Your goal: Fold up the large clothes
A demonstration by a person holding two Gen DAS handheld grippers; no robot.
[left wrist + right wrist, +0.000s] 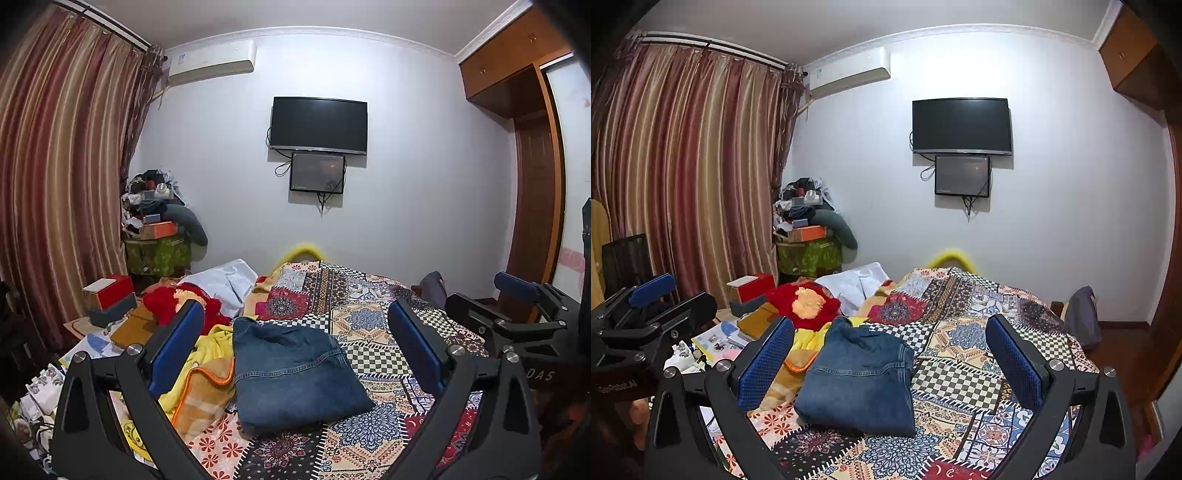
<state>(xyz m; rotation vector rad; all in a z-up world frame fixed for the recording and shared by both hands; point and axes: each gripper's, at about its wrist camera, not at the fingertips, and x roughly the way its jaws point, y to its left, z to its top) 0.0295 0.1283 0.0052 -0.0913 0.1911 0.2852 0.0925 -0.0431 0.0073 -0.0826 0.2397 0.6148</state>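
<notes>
A blue denim garment [295, 373] lies folded into a compact rectangle on the patterned quilt [373, 321]; in the right wrist view the denim garment [858, 376] lies on the quilt [960, 376]. My left gripper [295, 321] hovers over it, open, blue pads wide apart with nothing between them. My right gripper [888, 336] is likewise open and empty above the garment. The right gripper [517, 306] shows at the right edge of the left view. The left gripper [646, 299] shows at the left edge of the right view.
A yellow and orange blanket [207, 380] and a red fluffy garment [173, 302] lie left of the denim. White cloth [225, 280] lies behind. A red box [107, 291] and books clutter the left side. A piled stand [159, 236] stands by the curtain [62, 166].
</notes>
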